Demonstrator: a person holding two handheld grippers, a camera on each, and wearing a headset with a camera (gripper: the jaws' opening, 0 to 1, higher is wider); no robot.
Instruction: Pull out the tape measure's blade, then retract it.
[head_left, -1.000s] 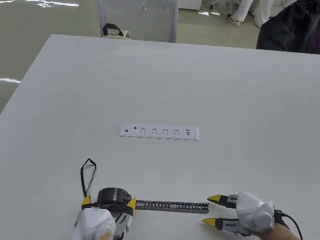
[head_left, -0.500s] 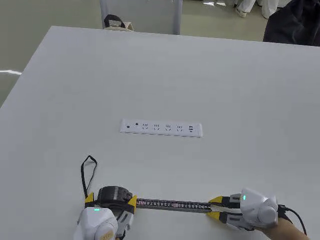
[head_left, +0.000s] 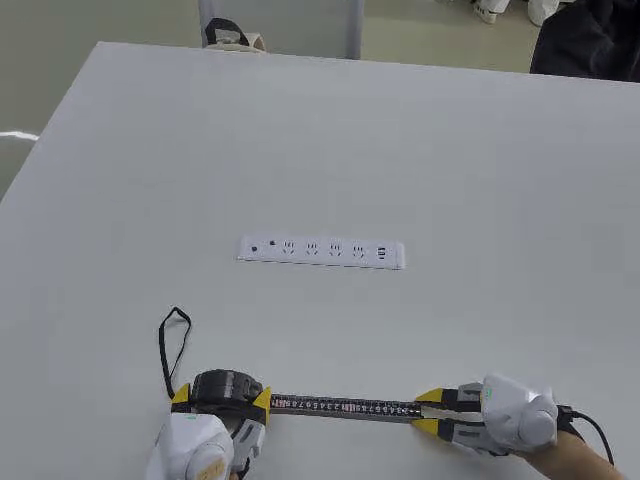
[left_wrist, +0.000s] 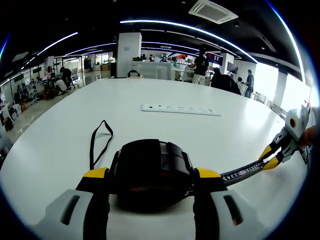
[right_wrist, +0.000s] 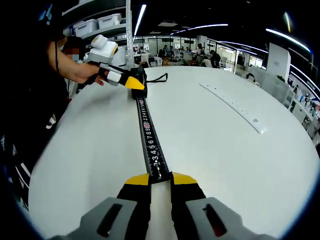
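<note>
Left gripper (head_left: 221, 398) clamps the tape measure case (left_wrist: 150, 170) at the near edge of the desk (head_left: 300, 150), right gripper (head_left: 428, 411) pinches the blade (right_wrist: 149, 145) tip (partly out); a slipped pinch would likely let the spring whip it back

Bright, even light from ceiling strip lights (left_wrist: 160, 22); sharp focus, fisheye bending toward edges.

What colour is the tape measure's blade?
Black with white numerals: the pulled-out tape-measure blade shows best in the right gripper view.
</note>
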